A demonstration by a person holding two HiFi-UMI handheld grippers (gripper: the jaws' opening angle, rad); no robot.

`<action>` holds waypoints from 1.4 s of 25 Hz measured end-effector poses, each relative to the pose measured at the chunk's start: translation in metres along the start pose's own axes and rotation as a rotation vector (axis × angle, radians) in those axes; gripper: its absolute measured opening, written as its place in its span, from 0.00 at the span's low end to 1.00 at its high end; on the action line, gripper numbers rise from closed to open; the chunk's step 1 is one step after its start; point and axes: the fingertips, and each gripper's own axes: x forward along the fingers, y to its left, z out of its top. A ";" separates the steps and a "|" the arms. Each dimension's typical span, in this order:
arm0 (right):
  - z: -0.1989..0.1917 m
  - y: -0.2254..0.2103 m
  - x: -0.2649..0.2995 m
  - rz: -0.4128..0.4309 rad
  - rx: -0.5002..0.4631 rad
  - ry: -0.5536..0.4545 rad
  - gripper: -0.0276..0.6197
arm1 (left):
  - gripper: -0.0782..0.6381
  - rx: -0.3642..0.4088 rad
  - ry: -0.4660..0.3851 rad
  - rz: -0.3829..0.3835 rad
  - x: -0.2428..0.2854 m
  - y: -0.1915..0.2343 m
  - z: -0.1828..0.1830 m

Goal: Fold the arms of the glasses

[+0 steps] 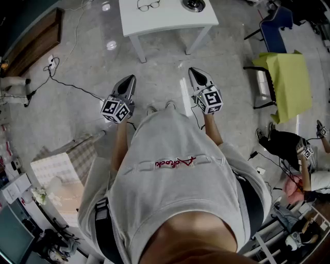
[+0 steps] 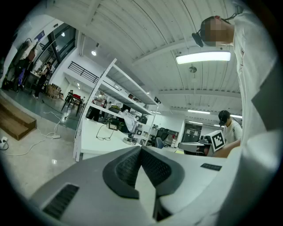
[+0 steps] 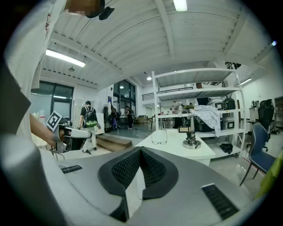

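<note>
The folding has not begun. This is the approach: the person stands on the floor, well apart from the white surface (image 1: 170, 20) that carries the glasses (image 1: 148, 5). The glasses lie toward the left of that surface. Their arms look open, though they are too small in every view to be sure. A round metal stand (image 1: 194, 4) sits to their right, apart from them. The left gripper (image 1: 129, 80) and the right gripper (image 1: 196, 72) are held low in front of the body, side by side, both aimed toward the surface. In the left gripper view the fingers (image 2: 126, 167) are pressed together at the tips with nothing between them, and the right gripper view shows the same there. The next move probably calls for stepping in until the glasses are within reach and then spreading the fingers of at least one gripper. One gripper would likely have to steady the front of the frame while the other swings an arm inward at its hinge. The frame looks thin and light, so it may slide on the smooth top if pushed without support.
</note>
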 end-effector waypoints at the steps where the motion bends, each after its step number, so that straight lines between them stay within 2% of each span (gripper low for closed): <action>1: 0.000 -0.001 -0.001 0.002 0.001 0.001 0.09 | 0.12 -0.001 0.002 -0.001 0.001 -0.002 -0.001; 13: 0.000 -0.020 -0.008 0.003 0.027 -0.015 0.09 | 0.12 0.005 0.005 -0.002 0.019 -0.014 -0.001; 18: -0.008 -0.031 -0.013 0.018 0.032 0.000 0.09 | 0.12 0.003 0.029 -0.003 0.035 -0.027 -0.010; 24: -0.016 -0.046 -0.014 0.050 0.032 0.007 0.09 | 0.12 0.012 0.014 0.009 0.049 -0.037 -0.010; 35: -0.015 -0.062 0.004 0.075 0.047 -0.008 0.09 | 0.12 0.003 0.023 0.043 0.061 -0.025 -0.016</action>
